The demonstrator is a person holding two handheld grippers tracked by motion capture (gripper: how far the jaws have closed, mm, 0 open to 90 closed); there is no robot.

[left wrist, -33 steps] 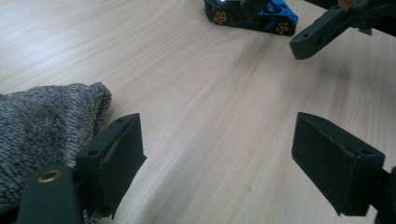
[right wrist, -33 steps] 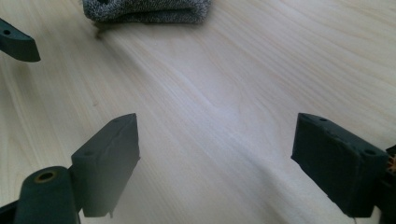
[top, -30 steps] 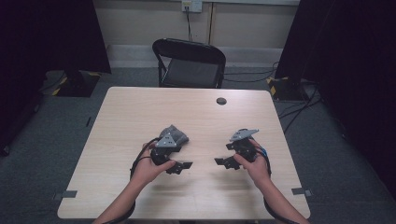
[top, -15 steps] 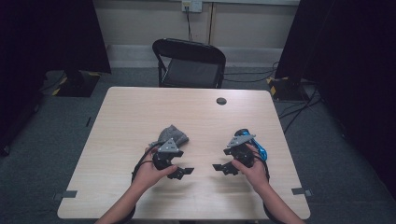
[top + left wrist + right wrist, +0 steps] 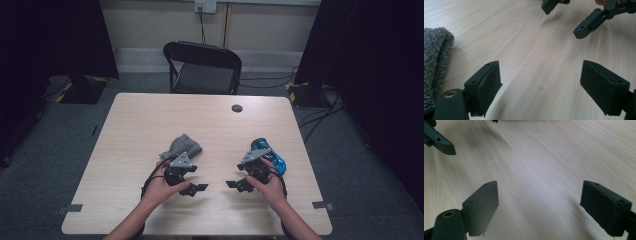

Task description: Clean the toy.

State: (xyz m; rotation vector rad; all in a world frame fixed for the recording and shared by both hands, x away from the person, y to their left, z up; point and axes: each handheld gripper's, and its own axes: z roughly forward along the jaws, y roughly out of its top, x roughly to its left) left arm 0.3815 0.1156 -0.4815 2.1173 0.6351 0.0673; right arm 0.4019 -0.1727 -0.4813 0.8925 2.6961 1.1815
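I'm working in what looks like a lab or recording room: a plain wooden worktop (image 5: 150, 125) stands alone on grey carpet (image 5: 45, 165), tape marks (image 5: 68, 208) at its corners. Black curtains (image 5: 55, 40) hang on both sides, cables (image 5: 320, 117) trail across the floor, and a black folding chair (image 5: 202, 67) waits opposite.

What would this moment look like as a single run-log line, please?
left gripper: open, empty, beside grey cloth | right gripper: open, empty, near blue object | table: nothing grasped
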